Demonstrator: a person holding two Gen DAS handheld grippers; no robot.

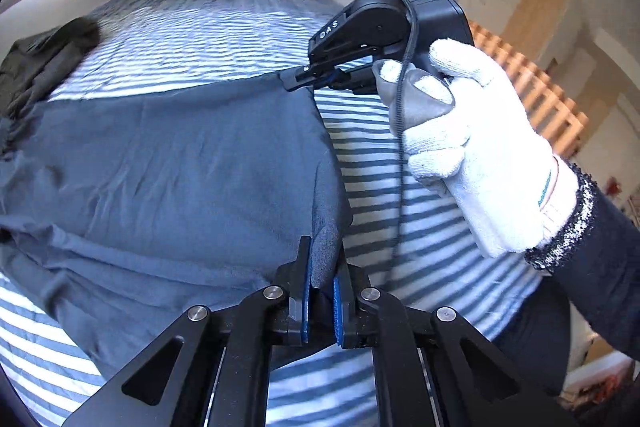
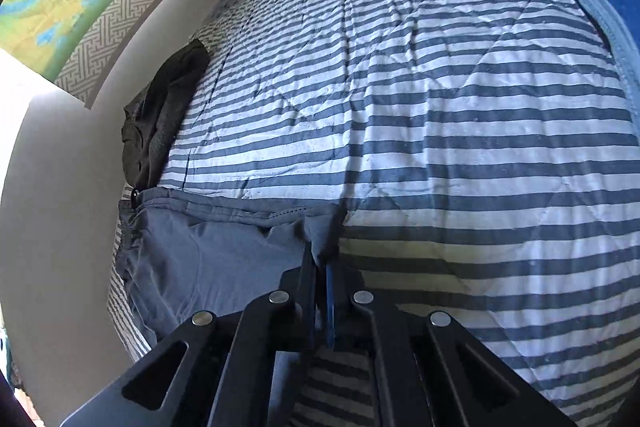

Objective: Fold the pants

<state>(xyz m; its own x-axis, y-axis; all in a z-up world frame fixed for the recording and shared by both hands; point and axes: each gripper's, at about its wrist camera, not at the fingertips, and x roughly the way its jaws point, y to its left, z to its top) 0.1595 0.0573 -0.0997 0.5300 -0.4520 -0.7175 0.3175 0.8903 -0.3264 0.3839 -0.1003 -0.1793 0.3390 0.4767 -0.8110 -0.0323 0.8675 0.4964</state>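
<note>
1. Looking along the left wrist view, we see our left gripper (image 1: 321,269) with its fingers nearly shut on a bunched fold of the grey-blue pants (image 1: 168,163), which spread from the centre out to 9 o'clock over the striped bed (image 1: 432,195).
2. At 1 o'clock our right gripper (image 1: 294,79), carried by a white-gloved hand (image 1: 476,147), pinches the far corner of the same edge; we judge both ends are held so the edge can be carried over as one fold.
3. Toward 10 o'clock a dark garment (image 1: 44,67) is blurred, and the waistband end runs out of frame.
4. Turning to the right wrist view, the right gripper's (image 2: 322,259) fingers are clamped on a pants (image 2: 208,251) corner at 6 o'clock.
5. Most of the garment is cut off below the black linkage, so we cannot tell how the legs lie.
</note>
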